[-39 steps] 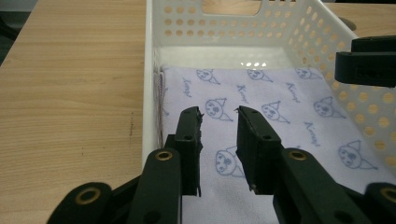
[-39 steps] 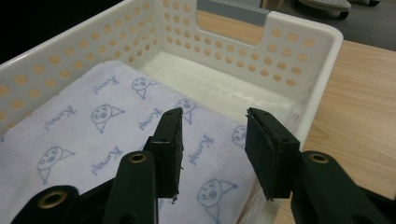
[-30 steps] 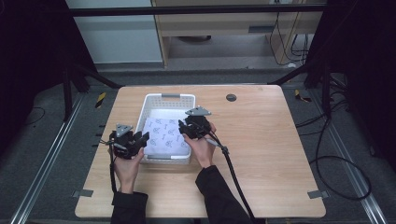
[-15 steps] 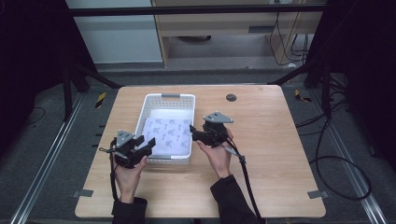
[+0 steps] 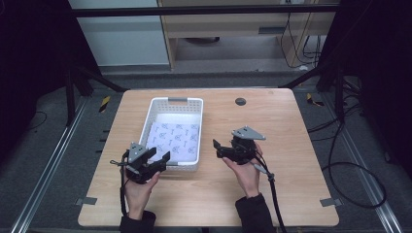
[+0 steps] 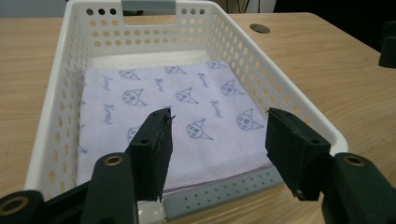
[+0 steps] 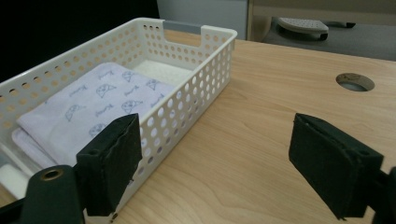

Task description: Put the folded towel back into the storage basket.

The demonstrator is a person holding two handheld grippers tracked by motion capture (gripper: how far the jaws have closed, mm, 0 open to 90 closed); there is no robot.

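Seen from the high view, a white basket is placed on the table toward 11 o'clock of its middle, with a folded cloth laid flat inside. The left tool is held at the basket's near left corner, at 7 o'clock of it, jaws parted and empty. The right tool is held at 4 o'clock of the basket, just beside its right wall but apart from it, also spread open and empty. A round hole is set in the table at 1 o'clock of the basket.

In the left gripper view, the left tool is seen with its jaws wide apart over the basket's near rim; the cloth, pale lilac with a printed pattern, is seen between them.

In the right gripper view, the right tool is seen wide open above bare table, nothing gripped. The basket is seen at 10 o'clock, the cloth within it, and the hole at 2 o'clock.
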